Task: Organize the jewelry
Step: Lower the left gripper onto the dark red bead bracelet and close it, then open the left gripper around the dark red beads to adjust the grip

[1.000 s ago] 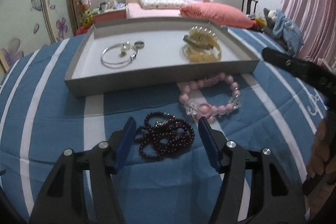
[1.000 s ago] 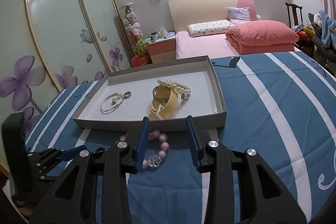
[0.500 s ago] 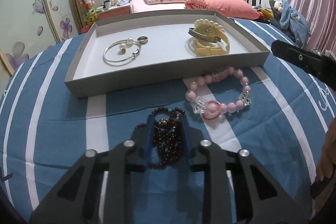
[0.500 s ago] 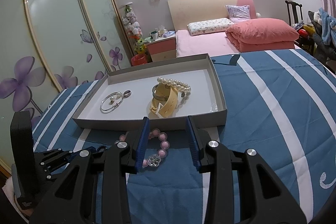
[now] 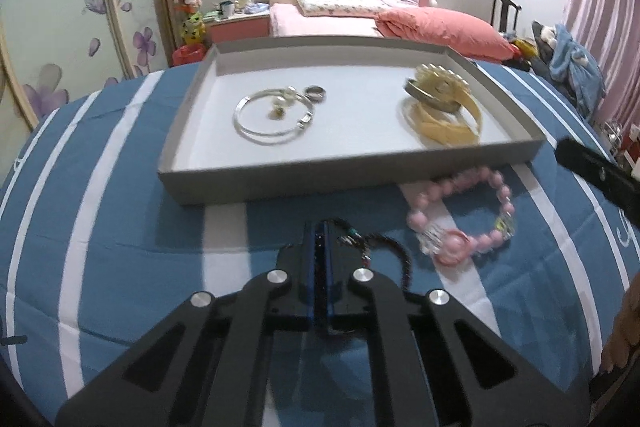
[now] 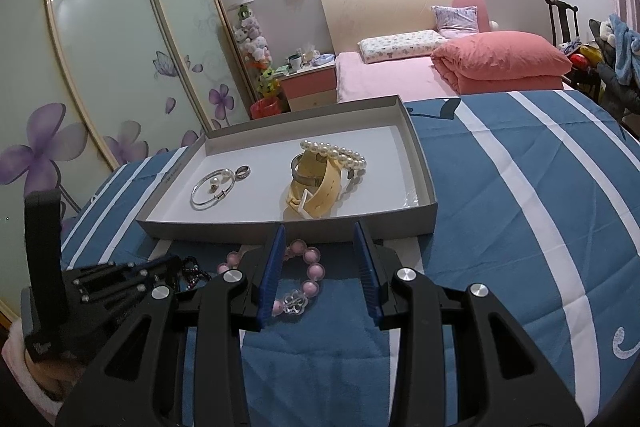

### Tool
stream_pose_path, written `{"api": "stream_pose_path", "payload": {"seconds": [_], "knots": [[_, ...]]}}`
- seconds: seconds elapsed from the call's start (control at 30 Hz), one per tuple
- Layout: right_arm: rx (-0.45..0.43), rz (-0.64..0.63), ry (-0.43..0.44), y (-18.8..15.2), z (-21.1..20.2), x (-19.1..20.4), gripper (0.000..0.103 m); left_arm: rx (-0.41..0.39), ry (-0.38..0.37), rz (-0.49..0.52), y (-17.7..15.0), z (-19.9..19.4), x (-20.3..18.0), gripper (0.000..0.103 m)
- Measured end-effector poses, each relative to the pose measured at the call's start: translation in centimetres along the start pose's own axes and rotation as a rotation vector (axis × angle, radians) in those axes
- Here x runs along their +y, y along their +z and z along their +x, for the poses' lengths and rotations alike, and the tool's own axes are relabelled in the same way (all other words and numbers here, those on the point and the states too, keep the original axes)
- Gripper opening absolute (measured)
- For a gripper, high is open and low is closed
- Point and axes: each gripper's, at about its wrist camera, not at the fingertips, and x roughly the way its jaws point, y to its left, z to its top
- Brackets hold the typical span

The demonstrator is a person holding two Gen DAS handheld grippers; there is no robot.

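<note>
On the striped blue cloth (image 5: 120,247), a grey tray (image 5: 352,179); beyond, a bed (image 5: 340,23).

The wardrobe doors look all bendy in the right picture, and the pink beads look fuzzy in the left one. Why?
Right wrist view: the fisheye lens curves straight lines, so the wardrobe doors bow, and a lamp glares as a bright spot on the glass. Left wrist view: the whole picture is softly smeared, so the pink bead bracelet and the dark bead bracelet pinched in the left tool look fuzzy, likely from the camera moving.
</note>
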Motion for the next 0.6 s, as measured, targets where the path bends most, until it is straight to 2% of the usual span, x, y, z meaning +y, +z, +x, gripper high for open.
{"api": "stream_pose_path", "payload": {"seconds": [0.6], "knots": [[0.138,-0.069,-0.003,-1.0,2.6,1.0,0.037,-0.073,-0.066,-0.121,1.3,-0.7,3.3,0.005]]}}
